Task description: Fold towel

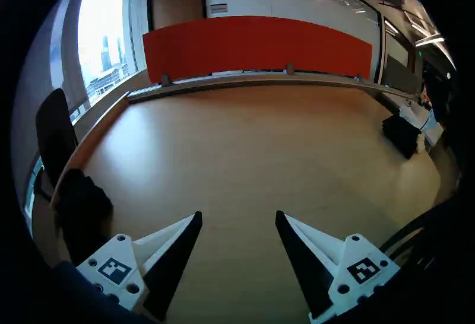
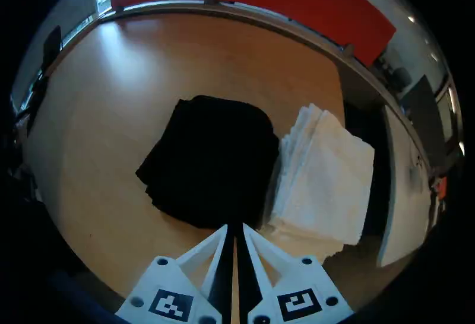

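Note:
A folded black towel lies on the wooden table, with a stack of folded white towels touching its right side. My right gripper is shut, its tips right at the near edge of the black towel; I see no cloth between the fingers. My left gripper hovers open above bare wooden tabletop, with nothing between its fingers.
A red divider panel stands along the table's far edge. A dark chair and a black bag sit at the left edge by a window. Another black object lies far right.

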Motion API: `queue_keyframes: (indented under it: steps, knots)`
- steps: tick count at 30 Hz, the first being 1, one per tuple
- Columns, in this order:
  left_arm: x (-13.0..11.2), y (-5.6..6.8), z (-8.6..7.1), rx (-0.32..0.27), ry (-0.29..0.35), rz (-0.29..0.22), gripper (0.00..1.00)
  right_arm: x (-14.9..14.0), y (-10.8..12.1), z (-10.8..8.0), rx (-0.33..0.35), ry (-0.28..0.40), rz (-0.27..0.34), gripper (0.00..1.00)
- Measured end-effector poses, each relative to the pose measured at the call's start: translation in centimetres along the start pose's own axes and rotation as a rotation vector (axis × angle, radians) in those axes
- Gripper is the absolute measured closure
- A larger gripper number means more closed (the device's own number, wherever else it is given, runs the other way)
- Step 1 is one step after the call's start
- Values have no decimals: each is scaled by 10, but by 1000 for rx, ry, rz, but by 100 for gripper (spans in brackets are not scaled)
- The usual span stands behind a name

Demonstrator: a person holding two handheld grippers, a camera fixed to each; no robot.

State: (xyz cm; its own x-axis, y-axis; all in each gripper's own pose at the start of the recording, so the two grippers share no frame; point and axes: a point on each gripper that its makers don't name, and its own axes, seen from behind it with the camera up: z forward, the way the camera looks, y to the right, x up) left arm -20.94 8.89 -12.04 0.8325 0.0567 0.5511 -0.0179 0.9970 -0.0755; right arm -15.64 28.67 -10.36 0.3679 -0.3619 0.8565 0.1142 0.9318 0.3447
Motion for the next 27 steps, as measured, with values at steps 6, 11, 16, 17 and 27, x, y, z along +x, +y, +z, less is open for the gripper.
queue_keyframes:
  steps: [6,11,16,17,27]
  knots:
    - [2,-1,0,3,-1,3,8,-6,0,5,-3,-13,17,97]
    - [2,-3,0,6,-5,7,9,-13,-1,12,-4,-24,35,97]
    - [1,-4,0,8,-8,12,9,-19,-2,17,-3,-37,51,97]
    - [2,-4,0,8,-8,13,9,-20,-2,18,-4,-40,53,97]
    - [0,-3,-1,9,-13,19,9,-30,-1,22,-10,-62,70,97]
